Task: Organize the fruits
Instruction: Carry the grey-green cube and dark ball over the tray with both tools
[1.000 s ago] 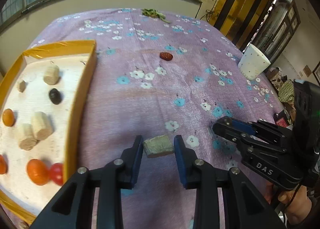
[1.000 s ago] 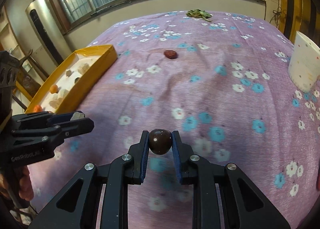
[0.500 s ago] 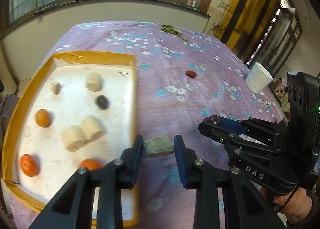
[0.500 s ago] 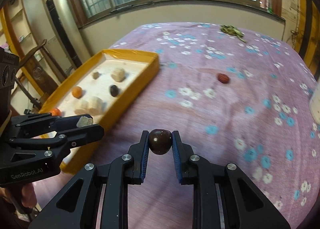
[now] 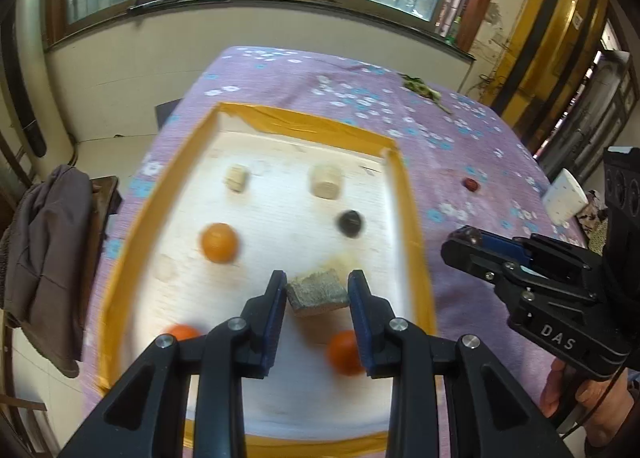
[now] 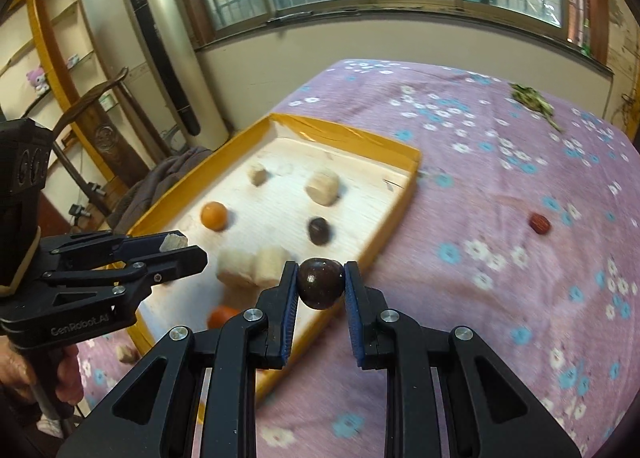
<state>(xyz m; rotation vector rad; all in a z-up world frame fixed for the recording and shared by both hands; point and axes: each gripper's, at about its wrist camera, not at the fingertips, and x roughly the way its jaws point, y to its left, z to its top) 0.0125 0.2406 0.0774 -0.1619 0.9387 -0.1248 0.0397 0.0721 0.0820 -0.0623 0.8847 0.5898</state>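
My left gripper [image 5: 318,292] is shut on a grey-green chunk [image 5: 318,294] and holds it above the near part of the yellow-rimmed tray [image 5: 404,193]. My right gripper [image 6: 321,284] is shut on a dark brown round fruit [image 6: 321,284], held above the tray's right rim [image 6: 396,213]. The tray holds pale cylinders [image 6: 323,185], oranges [image 5: 219,242], a dark fruit [image 5: 350,222] and red-orange fruits [image 5: 346,352]. A red date [image 6: 540,223] lies on the purple floral cloth, right of the tray. The left gripper also shows in the right wrist view [image 6: 176,248], the right one in the left wrist view [image 5: 466,242].
A white cup [image 5: 564,199] stands at the cloth's right edge. Green leaves [image 6: 532,99] lie at the far side. A small pale piece [image 6: 126,354] lies on the cloth left of the tray. A chair with a grey garment [image 5: 44,254] stands beyond the table's left edge.
Both grippers have swung left, still holding their items. The left one now hangs over the tray, the right one over its right rim. The date and cup have shifted right in view.
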